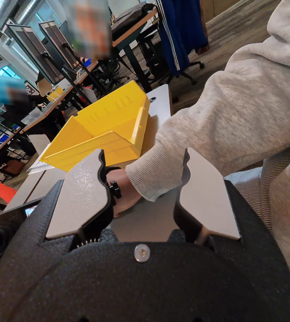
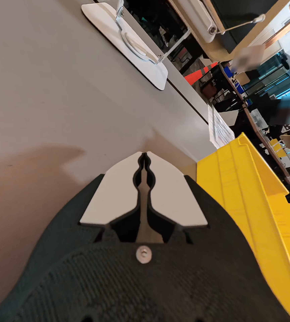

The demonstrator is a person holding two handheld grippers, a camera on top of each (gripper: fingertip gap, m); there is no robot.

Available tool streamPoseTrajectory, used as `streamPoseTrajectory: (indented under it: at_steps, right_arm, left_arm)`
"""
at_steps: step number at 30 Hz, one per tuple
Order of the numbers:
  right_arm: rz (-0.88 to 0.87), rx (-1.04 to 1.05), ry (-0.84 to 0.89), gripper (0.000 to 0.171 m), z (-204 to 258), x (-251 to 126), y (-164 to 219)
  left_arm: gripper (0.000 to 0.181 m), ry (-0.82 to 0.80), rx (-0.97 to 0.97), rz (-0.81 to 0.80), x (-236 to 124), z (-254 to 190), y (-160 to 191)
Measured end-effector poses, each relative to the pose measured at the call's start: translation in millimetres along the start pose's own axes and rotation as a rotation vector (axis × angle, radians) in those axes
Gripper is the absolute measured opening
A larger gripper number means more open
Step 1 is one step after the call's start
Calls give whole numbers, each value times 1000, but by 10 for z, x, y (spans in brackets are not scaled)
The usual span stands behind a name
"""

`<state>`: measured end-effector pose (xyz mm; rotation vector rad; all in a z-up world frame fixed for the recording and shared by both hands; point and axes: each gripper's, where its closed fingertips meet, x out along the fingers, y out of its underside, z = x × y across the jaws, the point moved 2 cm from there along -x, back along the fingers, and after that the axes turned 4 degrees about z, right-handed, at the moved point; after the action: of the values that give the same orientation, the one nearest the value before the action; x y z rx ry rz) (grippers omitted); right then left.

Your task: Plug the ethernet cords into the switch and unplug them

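Neither ethernet cords nor switch are seen in either view. The left gripper (image 1: 143, 176) is spread, empty; the right gripper (image 2: 144, 154) is pressed together, empty, beside a yellow bin (image 2: 245, 200) on the desk (image 2: 53, 87). Light, limp cords are probably best gripped at the stiff plug.

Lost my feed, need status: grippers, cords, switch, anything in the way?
Left hand-held gripper open, empty. Right hand-held gripper shut, empty, over table. No cords or switch in view. Yellow bin close by.

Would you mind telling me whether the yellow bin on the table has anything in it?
Empty, as far as shows: the yellow bin has a bare floor and walls in the left wrist view; its near front corner is hidden.
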<state>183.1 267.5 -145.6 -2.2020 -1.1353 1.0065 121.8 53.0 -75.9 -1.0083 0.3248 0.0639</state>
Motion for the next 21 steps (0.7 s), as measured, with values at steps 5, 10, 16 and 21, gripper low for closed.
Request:
streamPoseTrajectory:
  at_steps: [5,10,16,21]
  right_arm:
    - [-8,-39,-1,0,58,-14,-18]
    - [-5,-4,-17,0,36,-10,-14]
    - [-5,73,-67,0,-8,-8,-5]
    - [-19,147,-175,9,25,-41,-19]
  left_arm:
    - [92,10,-23,29,25,4,61]
    - [88,-21,0,-3,-22,37,8]
    - [34,-175,54,-159,-272,229,-232]
    - [21,-276,-55,-132,-368,568,-12]
